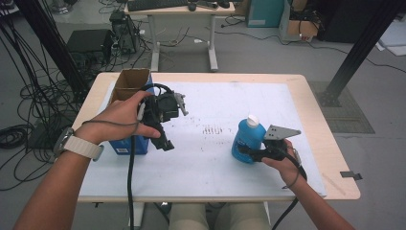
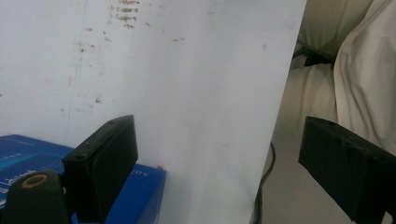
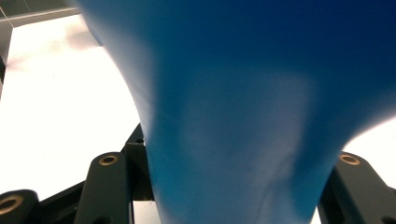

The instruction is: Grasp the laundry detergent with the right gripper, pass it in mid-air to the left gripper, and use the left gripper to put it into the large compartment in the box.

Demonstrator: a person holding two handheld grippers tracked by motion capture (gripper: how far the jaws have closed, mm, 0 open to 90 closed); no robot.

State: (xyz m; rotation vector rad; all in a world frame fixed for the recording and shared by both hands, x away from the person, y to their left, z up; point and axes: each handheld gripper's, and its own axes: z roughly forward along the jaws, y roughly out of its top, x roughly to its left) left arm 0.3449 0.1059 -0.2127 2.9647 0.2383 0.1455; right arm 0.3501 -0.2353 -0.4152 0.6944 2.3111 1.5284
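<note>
Blue bottle (image 1: 248,140) with white cap stands upright on the white mat (image 1: 225,105), clamped low on its body by the right gripper (image 1: 249,152), hand level behind it | left gripper (image 1: 165,139) raised, tilted down, jaws wide apart and empty, just beside the blue carton (image 1: 125,143) | left wrist bent inward.

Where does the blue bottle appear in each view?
High view: blue bottle, right of centre, clamped by the right gripper.
Left gripper view: not in it.
Right gripper view: blue bottle, close up, between the jaws.
Shared landmark: white table mat.
</note>
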